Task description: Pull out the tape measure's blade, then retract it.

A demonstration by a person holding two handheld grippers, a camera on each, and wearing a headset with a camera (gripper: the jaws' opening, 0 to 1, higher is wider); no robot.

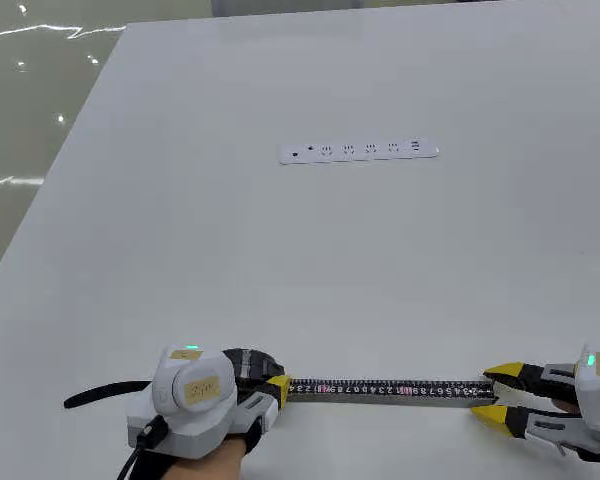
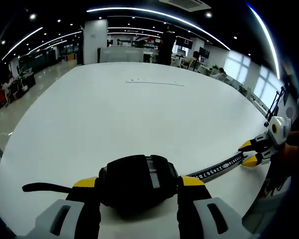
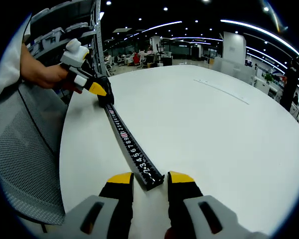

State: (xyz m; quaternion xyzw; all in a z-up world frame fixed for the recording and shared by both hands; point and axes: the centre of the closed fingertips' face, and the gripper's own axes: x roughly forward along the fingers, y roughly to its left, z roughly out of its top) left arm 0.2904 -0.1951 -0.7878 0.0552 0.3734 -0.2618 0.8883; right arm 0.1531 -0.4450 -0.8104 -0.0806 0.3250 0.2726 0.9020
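Two ends | left gripper point(image 2: 138, 181) clamps tape measure point(image 2: 134, 172) | right gripper point(image 3: 151, 177) open astride blade tip point(image 3: 152, 179) | head view adds power strip point(image 1: 358, 150)

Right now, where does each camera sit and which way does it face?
Head view: on the headset, facing forward and down at the table; a hand shows, holding the left gripper.
Left gripper view: on that gripper, facing over the tape measure case across the table.
Right gripper view: on the right gripper, facing along the blade; shows that hand.
Both gripper views share the blade.
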